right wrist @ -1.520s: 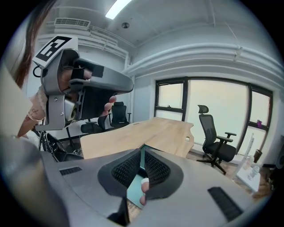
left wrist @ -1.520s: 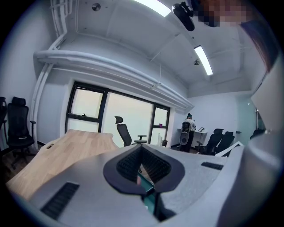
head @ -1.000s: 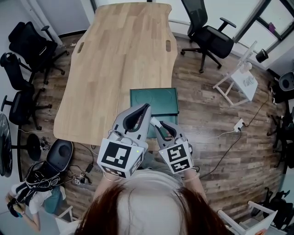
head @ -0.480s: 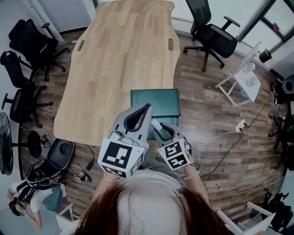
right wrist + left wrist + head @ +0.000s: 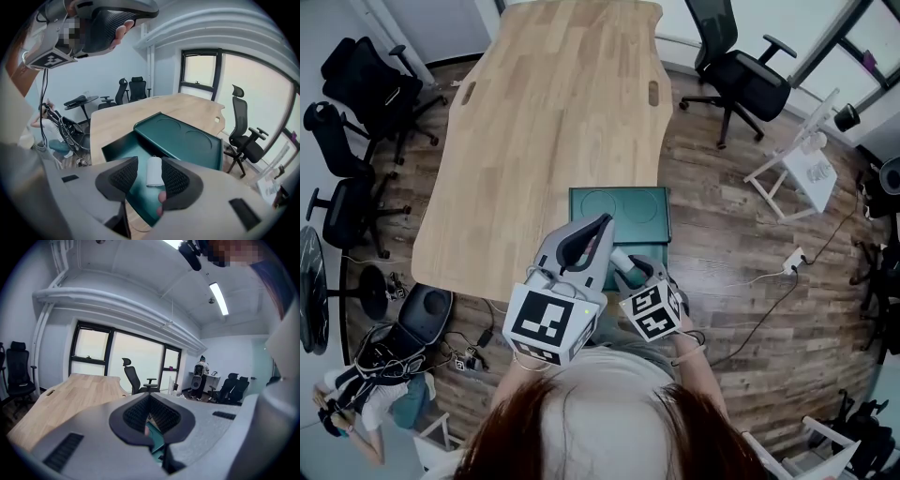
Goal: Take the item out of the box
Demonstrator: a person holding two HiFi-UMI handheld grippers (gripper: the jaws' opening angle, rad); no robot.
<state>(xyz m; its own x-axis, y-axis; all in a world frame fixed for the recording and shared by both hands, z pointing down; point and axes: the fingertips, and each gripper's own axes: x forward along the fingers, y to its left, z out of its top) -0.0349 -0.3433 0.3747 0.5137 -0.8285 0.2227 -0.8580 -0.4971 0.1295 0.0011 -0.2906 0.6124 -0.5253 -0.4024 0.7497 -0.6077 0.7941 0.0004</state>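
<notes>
A dark green box (image 5: 123,149) lies at the near edge of the wooden table (image 5: 544,112), its lid (image 5: 180,137) tipped open toward the far side. Inside it rests a small white item (image 5: 153,172). My right gripper (image 5: 149,163) hovers just above the box. Its jaws are opening and nothing is pressed between the pads; the white item shows below through the gap. In the head view the right gripper (image 5: 623,265) is partly hidden by the left gripper (image 5: 602,221), which is raised over the box (image 5: 619,208). The left gripper (image 5: 150,397) has its tips together and holds nothing.
Black office chairs stand left of the table (image 5: 352,84) and at the far right (image 5: 741,80). A white stand (image 5: 802,164) and a cable with a socket strip (image 5: 792,258) are on the wooden floor to the right. A bag and cables (image 5: 403,342) lie at the lower left.
The right gripper's jaws have spread apart, and its marker cube has tilted and shifted slightly left toward the left gripper. The left gripper has stayed almost still.
</notes>
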